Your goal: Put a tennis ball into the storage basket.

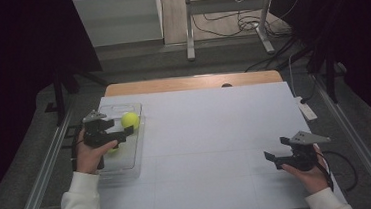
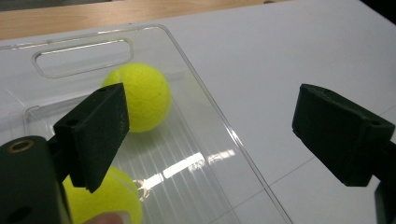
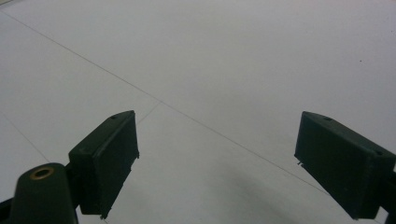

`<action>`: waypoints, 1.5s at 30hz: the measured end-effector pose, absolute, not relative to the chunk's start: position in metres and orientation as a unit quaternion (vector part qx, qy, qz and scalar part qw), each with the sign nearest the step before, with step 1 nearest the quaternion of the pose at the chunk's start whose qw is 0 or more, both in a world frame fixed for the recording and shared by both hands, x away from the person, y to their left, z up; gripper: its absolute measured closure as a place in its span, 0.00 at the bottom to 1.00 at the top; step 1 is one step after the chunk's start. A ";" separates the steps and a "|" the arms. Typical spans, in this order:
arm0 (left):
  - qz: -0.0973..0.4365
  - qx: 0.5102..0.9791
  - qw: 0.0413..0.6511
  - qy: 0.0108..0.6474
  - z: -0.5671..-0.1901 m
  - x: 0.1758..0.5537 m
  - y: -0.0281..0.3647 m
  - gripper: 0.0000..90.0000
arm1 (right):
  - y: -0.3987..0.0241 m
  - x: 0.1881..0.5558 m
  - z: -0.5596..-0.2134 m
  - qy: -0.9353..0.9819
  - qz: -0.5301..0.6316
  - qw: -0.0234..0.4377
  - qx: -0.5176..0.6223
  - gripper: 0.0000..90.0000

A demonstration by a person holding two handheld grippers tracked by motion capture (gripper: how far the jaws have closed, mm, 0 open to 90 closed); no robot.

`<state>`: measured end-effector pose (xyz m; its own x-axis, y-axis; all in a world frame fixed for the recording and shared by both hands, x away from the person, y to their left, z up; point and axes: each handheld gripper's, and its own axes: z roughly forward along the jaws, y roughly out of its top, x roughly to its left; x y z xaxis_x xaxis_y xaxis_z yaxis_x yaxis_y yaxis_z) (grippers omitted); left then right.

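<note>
A clear plastic bin (image 1: 138,138) stands at the table's left, and its rim (image 2: 224,123) crosses the left gripper view. Two yellow tennis balls lie inside: one (image 1: 130,120) (image 2: 142,95) toward the far end, the other (image 1: 113,150) (image 2: 105,200) close under my hand. My left gripper (image 1: 125,134) (image 2: 210,135) hovers over the bin's right side, open, its jaws spread wide with nothing between them. Low at the right, my right gripper (image 1: 273,159) (image 3: 231,163) is open over bare white table.
The white tabletop (image 1: 216,132) spreads between the two hands. A wooden strip (image 1: 192,83) runs along the far edge. Beyond it stand a metal stand (image 1: 188,29) and floor cables (image 1: 237,22). Dark curtains flank both sides.
</note>
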<state>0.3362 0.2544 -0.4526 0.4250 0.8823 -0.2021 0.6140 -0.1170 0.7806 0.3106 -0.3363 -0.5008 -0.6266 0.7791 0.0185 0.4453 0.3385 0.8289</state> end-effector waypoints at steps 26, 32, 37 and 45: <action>0.151 0.744 0.453 0.467 -0.476 0.287 0.220 0.15 | -0.331 0.306 -0.497 0.793 0.435 0.197 0.377 0.15; 0.151 0.748 0.451 0.463 -0.484 0.280 0.214 0.15 | -0.329 0.303 -0.495 0.796 0.439 0.198 0.367 0.15; 0.150 0.749 0.455 0.457 -0.486 0.277 0.210 0.15 | -0.328 0.303 -0.495 0.796 0.442 0.198 0.364 0.15; 0.154 0.748 0.457 0.456 -0.485 0.278 0.211 0.15 | -0.329 0.304 -0.495 0.796 0.444 0.195 0.362 0.15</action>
